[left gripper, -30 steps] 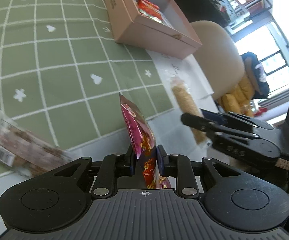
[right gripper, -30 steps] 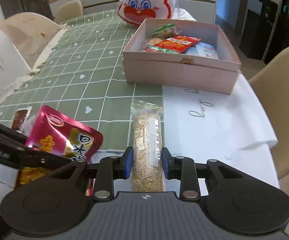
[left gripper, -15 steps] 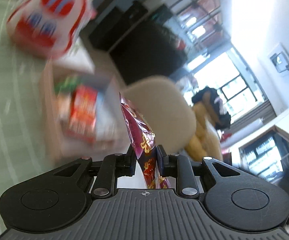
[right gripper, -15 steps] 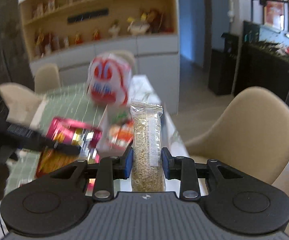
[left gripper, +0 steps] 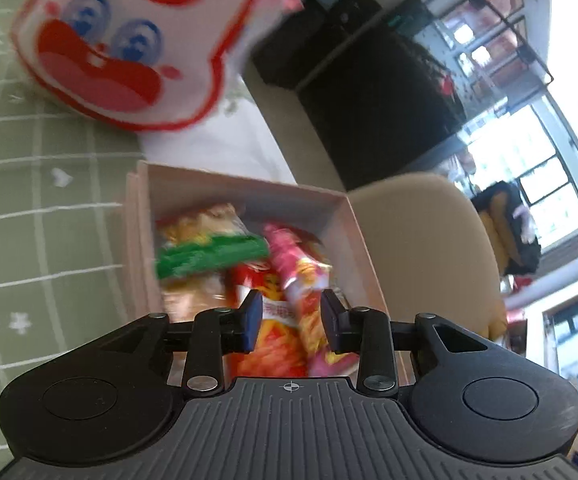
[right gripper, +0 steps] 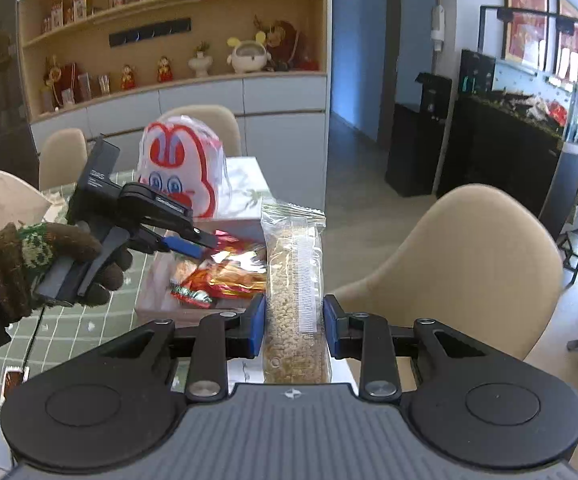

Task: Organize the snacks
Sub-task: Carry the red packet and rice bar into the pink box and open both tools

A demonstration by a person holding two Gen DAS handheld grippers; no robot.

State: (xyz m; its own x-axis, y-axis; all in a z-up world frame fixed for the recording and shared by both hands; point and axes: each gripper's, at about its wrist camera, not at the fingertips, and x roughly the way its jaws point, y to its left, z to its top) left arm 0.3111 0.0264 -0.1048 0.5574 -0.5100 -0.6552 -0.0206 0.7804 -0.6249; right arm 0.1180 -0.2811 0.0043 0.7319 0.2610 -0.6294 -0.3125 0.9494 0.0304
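- Left claw [left gripper: 289,314] hangs over the pink box [left gripper: 245,190], and its jaws are opening. The pink snack packet [left gripper: 303,276] lies between the pads but neither pad presses on it; it rests in the box on top of the other snacks.
- Seen from the right wrist, the left claw [right gripper: 205,242] points down at the box [right gripper: 157,300], gripped by a hand in a brown and green knitted glove [right gripper: 41,256].
- Right claw [right gripper: 294,322] is pinched on the clear packet of grain-like snack [right gripper: 293,280], which stands upright between the blue pads and sticks up past them. It is held in the air, nearer the camera than the box.
- Inside the box lie a packet with a green band [left gripper: 213,256] toward the far left part, and a red and orange packet [left gripper: 269,320] just beside the pink one. The left wrist view is blurred, so the print on the wrappers cannot be read.
- Beyond the box, a white bag with a red and blue cartoon face [left gripper: 129,40] stands on the table.
- Green checked cloth [left gripper: 29,200] covers the table; the box sits where the green meets a white cloth.
- One small dark packet [right gripper: 11,380] lies on the cloth near the table's near edge, well apart from the box.
- Beige chair [right gripper: 461,272] stands just beside the table, on the box's right.
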